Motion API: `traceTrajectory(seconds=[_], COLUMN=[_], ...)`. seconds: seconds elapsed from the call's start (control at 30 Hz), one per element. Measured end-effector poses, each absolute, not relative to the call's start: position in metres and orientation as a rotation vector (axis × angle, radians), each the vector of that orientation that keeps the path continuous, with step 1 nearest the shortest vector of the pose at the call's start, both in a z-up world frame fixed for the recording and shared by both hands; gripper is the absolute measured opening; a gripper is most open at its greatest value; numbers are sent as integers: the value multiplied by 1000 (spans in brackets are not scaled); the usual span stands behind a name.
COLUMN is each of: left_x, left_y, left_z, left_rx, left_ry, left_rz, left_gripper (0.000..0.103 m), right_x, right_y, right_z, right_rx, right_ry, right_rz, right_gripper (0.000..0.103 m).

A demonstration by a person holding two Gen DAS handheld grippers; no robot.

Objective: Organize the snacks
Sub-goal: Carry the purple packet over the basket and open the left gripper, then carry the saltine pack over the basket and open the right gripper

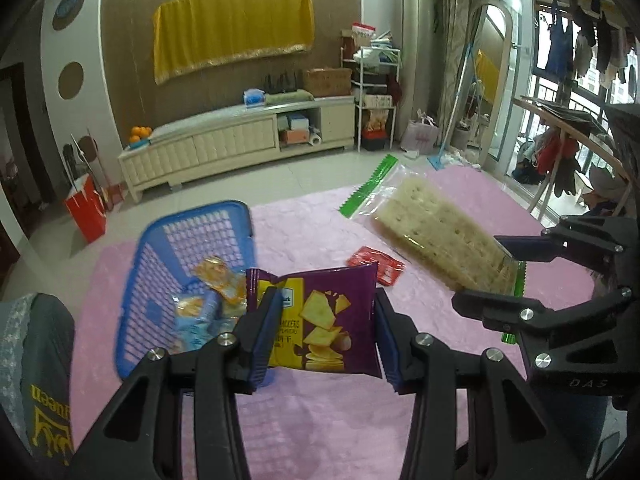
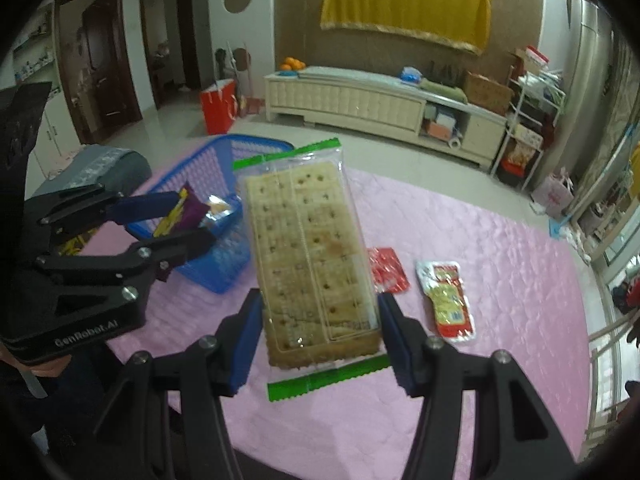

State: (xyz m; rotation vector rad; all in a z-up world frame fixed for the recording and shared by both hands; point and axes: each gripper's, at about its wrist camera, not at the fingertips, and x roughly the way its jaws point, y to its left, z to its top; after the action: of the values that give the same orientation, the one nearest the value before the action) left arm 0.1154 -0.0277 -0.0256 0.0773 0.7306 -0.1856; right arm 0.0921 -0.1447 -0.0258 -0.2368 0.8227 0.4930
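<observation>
Your left gripper (image 1: 320, 328) grips the purple cracker bag (image 1: 320, 320), just right of the blue basket (image 1: 192, 240). Your right gripper (image 2: 320, 336) clamps the long cracker pack (image 2: 312, 248), farther right.

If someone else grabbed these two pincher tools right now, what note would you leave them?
Left gripper: shut on the purple cracker packet, beside the blue basket.
Right gripper: shut on the clear cracker pack, lifted above the pink cloth.
Done: a few snack packets already lie in the basket.
Left: both held packs, plus the red sachet and red-and-white sachet on the cloth.
</observation>
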Motion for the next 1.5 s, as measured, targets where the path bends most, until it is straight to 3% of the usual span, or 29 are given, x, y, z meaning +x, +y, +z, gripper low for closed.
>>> traceTrajectory(seconds=[0.5,1.2,1.27,1.33,1.5], left_x=[144,235,240,245,237], left_y=[88,133,136,138,143], left_z=[-9,-80,-82,-82,-75], left_rx=[24,25,28,33,36], left_ry=[729,847,840,843,813], left_rz=[-78,-95,-92,-93,-67], left_gripper=[42,44,50,76,78], right_x=[129,186,186,185,180], right_y=[-56,-15,-16,-16,-14], right_z=[-20,-66,-68,-66,-60], right_rx=[-240,-248,-250,-258,-259], right_ry=[809,918,926,924,918], right_rz=[592,565,563,563,568], right_gripper=[61,61,61,61,61])
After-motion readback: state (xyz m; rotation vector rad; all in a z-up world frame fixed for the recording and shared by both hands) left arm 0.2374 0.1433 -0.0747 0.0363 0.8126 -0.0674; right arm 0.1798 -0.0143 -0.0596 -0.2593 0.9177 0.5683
